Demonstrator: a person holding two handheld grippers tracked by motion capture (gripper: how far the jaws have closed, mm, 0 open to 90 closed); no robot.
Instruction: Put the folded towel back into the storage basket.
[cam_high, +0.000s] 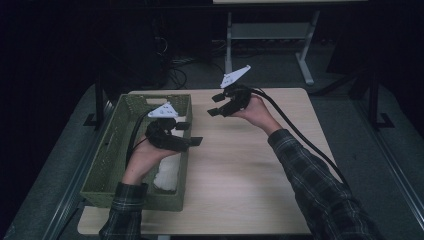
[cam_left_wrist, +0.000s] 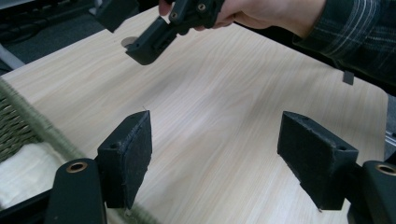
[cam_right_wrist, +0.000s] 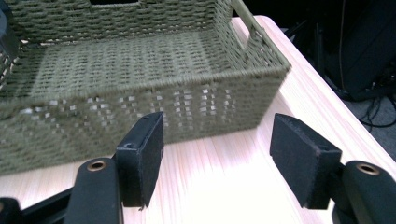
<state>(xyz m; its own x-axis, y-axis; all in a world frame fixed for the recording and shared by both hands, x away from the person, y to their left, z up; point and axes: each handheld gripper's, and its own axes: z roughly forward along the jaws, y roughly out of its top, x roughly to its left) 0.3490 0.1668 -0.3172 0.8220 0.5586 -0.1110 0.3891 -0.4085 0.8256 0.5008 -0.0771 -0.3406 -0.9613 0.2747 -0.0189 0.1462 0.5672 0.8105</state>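
Note:
A green woven basket (cam_high: 107, 150) stands on the left part of a light wooden table (cam_high: 240, 165). A white cloth (cam_high: 167, 172) lies at its near right end. My left gripper (cam_high: 190, 134) hangs over the basket's right rim, open and empty, jaws pointing right across the table. In the left gripper view its jaws (cam_left_wrist: 215, 158) stand wide over bare wood, with the cloth (cam_left_wrist: 21, 172) at lower left. My right gripper (cam_high: 215, 105) hovers above the far middle of the table, open and empty. In the right gripper view it (cam_right_wrist: 217, 158) faces the basket's side wall (cam_right_wrist: 140, 98).
The other hand's gripper (cam_left_wrist: 133, 28) shows at the top of the left gripper view. Behind the table stand a white desk frame (cam_high: 305, 60) and cables on a dark floor. A thick black cable (cam_high: 300, 135) trails from the right gripper across the table's right side.

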